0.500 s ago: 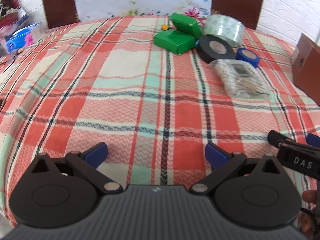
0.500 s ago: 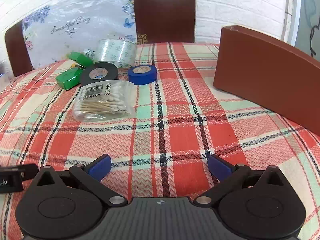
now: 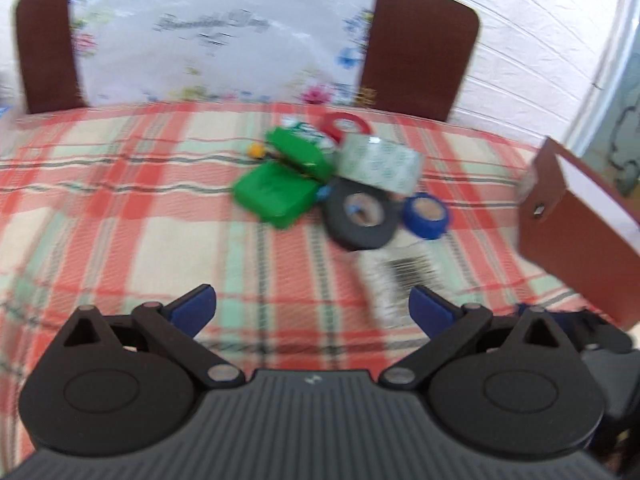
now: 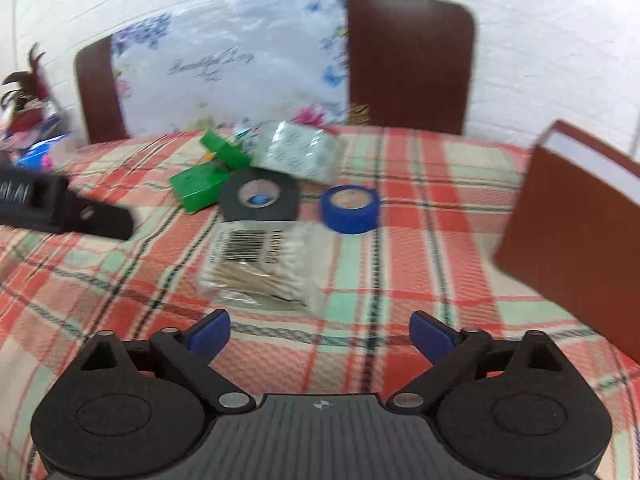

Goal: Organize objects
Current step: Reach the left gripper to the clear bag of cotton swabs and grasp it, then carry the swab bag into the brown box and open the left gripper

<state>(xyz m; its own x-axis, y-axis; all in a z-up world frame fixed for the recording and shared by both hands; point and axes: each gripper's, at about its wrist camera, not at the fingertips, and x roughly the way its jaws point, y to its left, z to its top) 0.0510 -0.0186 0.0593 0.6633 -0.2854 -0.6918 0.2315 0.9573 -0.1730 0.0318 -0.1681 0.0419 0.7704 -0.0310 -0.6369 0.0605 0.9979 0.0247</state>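
Small items are clustered on the plaid tablecloth (image 3: pixel 120 216): two green boxes (image 3: pixel 276 192) (image 4: pixel 198 186), a clear tape roll (image 3: pixel 378 164) (image 4: pixel 300 150), a black tape roll (image 3: pixel 360 216) (image 4: pixel 260 198), a blue tape roll (image 3: pixel 426 216) (image 4: pixel 350 208), a red tape roll (image 3: pixel 346 124) behind them, and a bag of cotton swabs (image 3: pixel 400 276) (image 4: pixel 260 268). My left gripper (image 3: pixel 312 308) is open above the cloth, short of the swab bag. Just in front of the swabs, my right gripper (image 4: pixel 320 332) stands open and empty. Both now views are blurred.
A brown box (image 3: pixel 576 232) (image 4: pixel 576 236) stands open at the right. Two brown chair backs (image 3: pixel 416 48) and a floral cloth (image 3: pixel 224 40) rise behind the table. The left gripper's body (image 4: pixel 60 208) shows at the right view's left edge. Clutter (image 4: pixel 28 120) sits far left.
Both grippers have advanced toward the cluster, so the items look nearer. The left view has swung right, bringing the brown box and red tape into sight. Both stay open.
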